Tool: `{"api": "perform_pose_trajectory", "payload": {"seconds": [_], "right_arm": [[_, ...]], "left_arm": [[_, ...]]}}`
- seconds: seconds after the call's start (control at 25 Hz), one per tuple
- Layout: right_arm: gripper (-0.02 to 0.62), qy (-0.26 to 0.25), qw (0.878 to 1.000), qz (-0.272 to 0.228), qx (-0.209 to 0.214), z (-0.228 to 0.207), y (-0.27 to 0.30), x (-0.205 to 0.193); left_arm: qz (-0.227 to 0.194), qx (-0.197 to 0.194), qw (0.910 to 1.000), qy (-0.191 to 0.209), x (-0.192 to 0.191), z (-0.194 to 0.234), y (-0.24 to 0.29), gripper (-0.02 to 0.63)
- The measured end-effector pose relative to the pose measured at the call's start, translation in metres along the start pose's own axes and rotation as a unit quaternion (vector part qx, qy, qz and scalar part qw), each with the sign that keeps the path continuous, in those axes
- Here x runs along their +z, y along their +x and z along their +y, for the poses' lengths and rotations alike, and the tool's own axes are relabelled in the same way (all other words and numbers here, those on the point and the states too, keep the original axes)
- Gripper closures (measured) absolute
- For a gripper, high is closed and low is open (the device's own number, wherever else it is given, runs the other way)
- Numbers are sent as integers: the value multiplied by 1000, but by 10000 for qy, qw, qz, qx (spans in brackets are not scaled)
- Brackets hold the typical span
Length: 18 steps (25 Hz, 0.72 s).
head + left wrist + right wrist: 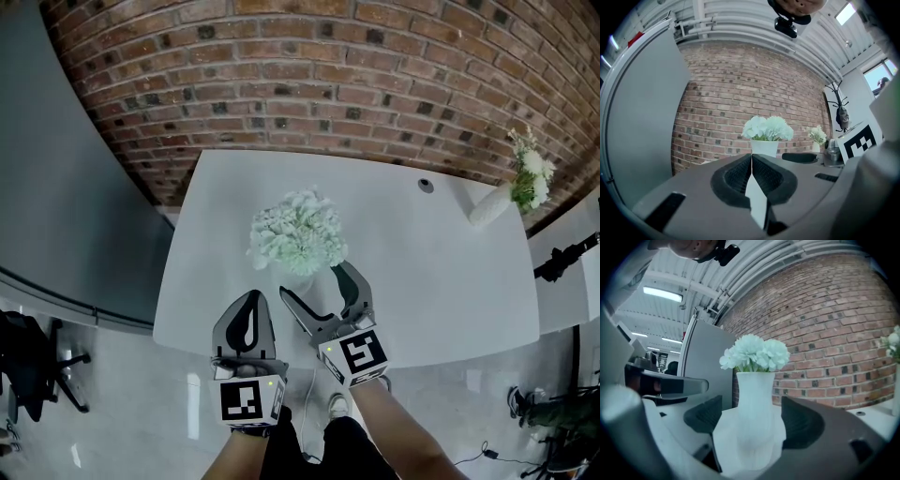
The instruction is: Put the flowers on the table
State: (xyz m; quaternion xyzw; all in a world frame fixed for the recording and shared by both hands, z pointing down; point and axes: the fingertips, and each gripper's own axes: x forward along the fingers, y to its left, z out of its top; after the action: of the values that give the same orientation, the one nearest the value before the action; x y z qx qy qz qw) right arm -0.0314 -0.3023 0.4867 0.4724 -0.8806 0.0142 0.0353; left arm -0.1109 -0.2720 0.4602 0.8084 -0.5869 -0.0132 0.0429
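A white vase (305,277) of pale green-white flowers (298,232) stands upright on the white table (431,281), near its front middle. My right gripper (312,279) is open, one jaw on each side of the vase's base. In the right gripper view the vase (754,399) fills the gap between the pads of my right gripper (754,416), with the flowers (754,352) above. My left gripper (249,309) is shut and empty at the table's front edge, left of the vase. In the left gripper view the flowers (768,127) stand beyond my left gripper's (752,157) closed tips.
A second white vase (491,206) with white flowers (531,174) stands at the table's far right corner. A small round grommet (427,186) is set in the tabletop. A brick wall (319,75) runs behind the table, a grey panel (66,187) at the left.
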Motion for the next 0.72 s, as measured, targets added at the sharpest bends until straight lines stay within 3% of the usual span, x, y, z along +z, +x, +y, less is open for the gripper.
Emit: {"api": "perform_pose_trajectory", "payload": {"seconds": [0.36,0.48,0.72], "right_arm": [[216,121,9999,63,34,7,-45,18],[282,139,9999,-4,68,13,-59,32],[345,195,9995,-122,213,23,-77,60]], "left_arm": [[43,110,9999,15,16,-23,-23,597],[52,158,9999,-8,24,-28,-31,597],[-43,193,9998,-28,44,-40,-44,597]]}}
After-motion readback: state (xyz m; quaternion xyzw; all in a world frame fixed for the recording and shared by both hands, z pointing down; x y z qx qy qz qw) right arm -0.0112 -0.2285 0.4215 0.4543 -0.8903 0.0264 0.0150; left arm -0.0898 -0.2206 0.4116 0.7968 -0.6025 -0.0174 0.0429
